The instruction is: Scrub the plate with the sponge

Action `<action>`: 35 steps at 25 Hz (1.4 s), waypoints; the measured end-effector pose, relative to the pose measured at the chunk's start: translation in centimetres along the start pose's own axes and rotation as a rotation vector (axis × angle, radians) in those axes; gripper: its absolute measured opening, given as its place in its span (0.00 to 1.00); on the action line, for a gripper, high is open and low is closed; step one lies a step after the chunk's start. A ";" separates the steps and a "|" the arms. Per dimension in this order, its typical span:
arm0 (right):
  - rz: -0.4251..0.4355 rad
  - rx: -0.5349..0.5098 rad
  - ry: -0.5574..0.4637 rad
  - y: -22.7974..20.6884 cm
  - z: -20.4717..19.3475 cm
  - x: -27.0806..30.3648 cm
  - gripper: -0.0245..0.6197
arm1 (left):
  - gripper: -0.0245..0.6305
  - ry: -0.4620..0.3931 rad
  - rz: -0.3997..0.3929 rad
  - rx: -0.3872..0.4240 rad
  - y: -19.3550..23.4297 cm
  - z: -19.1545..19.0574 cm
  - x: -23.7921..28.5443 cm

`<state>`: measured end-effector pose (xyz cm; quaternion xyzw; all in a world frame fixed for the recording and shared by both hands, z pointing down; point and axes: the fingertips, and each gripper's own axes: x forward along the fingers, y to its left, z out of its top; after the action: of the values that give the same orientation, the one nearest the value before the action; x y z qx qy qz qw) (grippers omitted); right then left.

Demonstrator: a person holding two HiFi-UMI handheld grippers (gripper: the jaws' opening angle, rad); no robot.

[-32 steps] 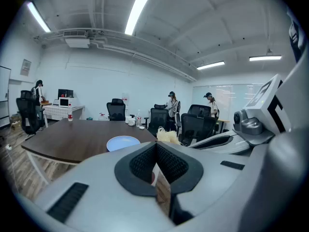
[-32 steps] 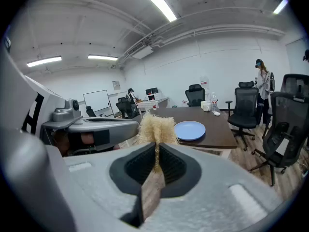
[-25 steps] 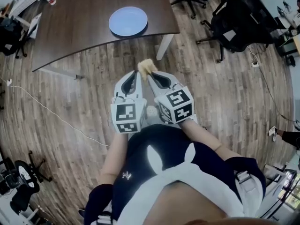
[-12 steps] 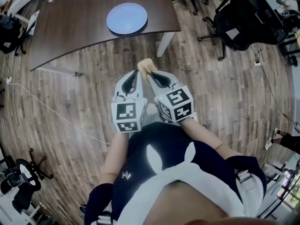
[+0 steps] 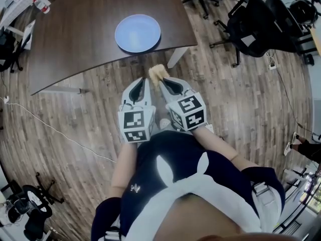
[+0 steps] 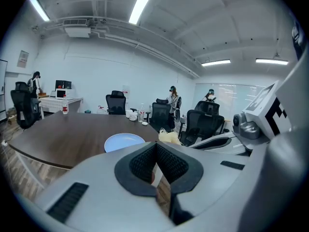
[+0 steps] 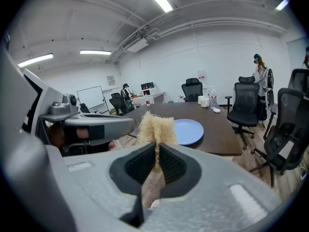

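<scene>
Here, sponge [image 7: 155, 128] in right tool [image 7: 156, 159].

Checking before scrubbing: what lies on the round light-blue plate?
Nothing shows on the round light-blue plate; its face looks bare. It rests on the dark wooden table, which hides its underside.

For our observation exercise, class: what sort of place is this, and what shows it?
Probably an office meeting room: a long dark table holding a blue plate, black swivel chairs beside it, and a whiteboard in the background.
</scene>
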<state>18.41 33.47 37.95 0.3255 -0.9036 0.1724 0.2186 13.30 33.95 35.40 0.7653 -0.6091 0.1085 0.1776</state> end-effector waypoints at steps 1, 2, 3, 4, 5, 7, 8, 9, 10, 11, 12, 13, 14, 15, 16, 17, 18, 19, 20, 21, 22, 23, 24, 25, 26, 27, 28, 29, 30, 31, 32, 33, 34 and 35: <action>-0.002 0.001 0.003 -0.1 0.5 1.1 0.07 | 0.05 0.000 0.002 -0.001 1.1 0.3 0.7; -0.004 0.003 0.006 -0.3 1.0 2.1 0.07 | 0.04 0.001 0.002 0.000 2.1 0.5 1.3; -0.008 0.006 0.009 -0.4 1.3 3.1 0.07 | 0.04 0.003 0.000 0.000 3.0 0.7 1.9; -0.011 0.008 0.011 -0.5 1.7 4.1 0.07 | 0.05 0.007 -0.002 -0.002 4.0 0.9 2.5; -0.015 0.012 0.015 -0.5 2.0 5.1 0.07 | 0.04 0.011 -0.005 -0.004 4.9 1.0 3.0; -0.025 0.021 0.022 -0.6 2.8 6.9 0.07 | 0.05 0.021 -0.018 -0.006 6.7 1.2 3.9; -0.030 0.026 0.025 -0.6 3.2 7.7 0.07 | 0.05 0.027 -0.025 -0.006 7.5 1.3 4.3; -0.035 0.031 0.028 -0.5 3.5 8.6 0.07 | 0.05 0.032 -0.031 -0.006 8.3 1.4 4.7; -0.040 0.035 0.031 -0.5 3.8 9.4 0.07 | 0.04 0.038 -0.039 -0.006 9.1 1.5 5.2; -0.044 0.038 0.034 -0.4 4.2 10.2 0.07 | 0.05 0.044 -0.049 -0.005 9.9 1.6 5.6; -0.049 0.040 0.036 -0.3 4.5 11.0 0.07 | 0.05 0.046 -0.057 -0.004 10.6 1.7 6.0; -0.055 0.042 0.038 -0.3 4.8 11.7 0.07 | 0.05 0.048 -0.065 -0.004 11.3 1.9 6.4; -0.062 0.046 0.040 -0.2 5.2 12.3 0.07 | 0.05 0.051 -0.074 -0.002 12.0 2.0 6.8; -0.069 0.051 0.042 -0.2 5.5 13.0 0.07 | 0.04 0.056 -0.083 0.001 12.7 2.1 7.2; -0.075 0.057 0.043 -0.2 5.9 13.6 0.07 | 0.05 0.061 -0.089 0.007 13.4 2.3 7.6; -0.081 0.064 0.043 -0.3 6.3 14.2 0.07 | 0.04 0.065 -0.092 0.012 14.2 2.6 8.0; -0.087 0.070 0.042 -0.3 6.6 14.8 0.07 | 0.04 0.068 -0.094 0.015 15.0 2.8 8.4; -0.092 0.076 0.040 -0.4 6.9 15.4 0.07 | 0.04 0.068 -0.095 0.016 15.8 3.0 8.9; -0.099 0.080 0.039 -0.5 7.2 15.9 0.07 | 0.05 0.068 -0.097 0.015 16.4 3.1 9.3; -0.106 0.083 0.039 -0.5 7.3 16.4 0.07 | 0.05 0.070 -0.103 0.015 16.9 3.0 9.6; -0.112 0.086 0.038 -0.6 7.5 16.9 0.07 | 0.04 0.074 -0.110 0.013 17.3 2.9 10.0; -0.118 0.087 0.039 -0.7 7.7 17.3 0.07 | 0.05 0.078 -0.117 0.011 17.6 2.8 10.3; -0.123 0.088 0.040 -0.8 7.8 17.6 0.07 | 0.04 0.082 -0.124 0.007 17.8 2.6 10.6; -0.127 0.088 0.043 -0.8 7.8 17.8 0.07 | 0.05 0.087 -0.130 0.002 17.8 2.3 10.8; -0.131 0.089 0.047 -0.8 7.8 17.9 0.07 | 0.04 0.093 -0.136 -0.003 17.9 2.1 11.0; -0.135 0.090 0.050 -0.9 7.8 18.0 0.07 | 0.04 0.099 -0.141 -0.007 17.9 1.9 11.2; -0.137 0.091 0.053 -1.1 7.9 18.2 0.07 | 0.05 0.104 -0.146 -0.008 17.9 1.8 11.5; -0.139 0.090 0.054 -1.3 8.0 18.4 0.07 | 0.04 0.108 -0.149 -0.006 18.0 1.8 11.8; -0.140 0.089 0.054 -1.6 8.2 18.5 0.07 | 0.05 0.114 -0.150 -0.005 18.1 1.8 12.1; -0.141 0.087 0.055 -1.8 8.4 18.7 0.07 | 0.05 0.119 -0.151 -0.005 18.2 1.8 12.4; -0.141 0.085 0.056 -2.0 8.5 18.9 0.07 | 0.04 0.123 -0.151 -0.008 18.3 1.8 12.6; -0.142 0.084 0.059 -2.3 8.6 19.1 0.07 | 0.04 0.127 -0.148 -0.012 18.4 1.7 12.9; -0.142 0.082 0.062 -2.6 8.7 19.3 0.07 | 0.04 0.130 -0.145 -0.015 18.6 1.6 13.2; -0.141 0.081 0.065 -2.9 8.8 19.6 0.07 | 0.05 0.130 -0.144 -0.017 18.8 1.6 13.6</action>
<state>4.27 17.31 41.00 0.3911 -0.8632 0.2034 0.2462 -1.82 17.51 41.74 0.7968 -0.5407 0.1399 0.2306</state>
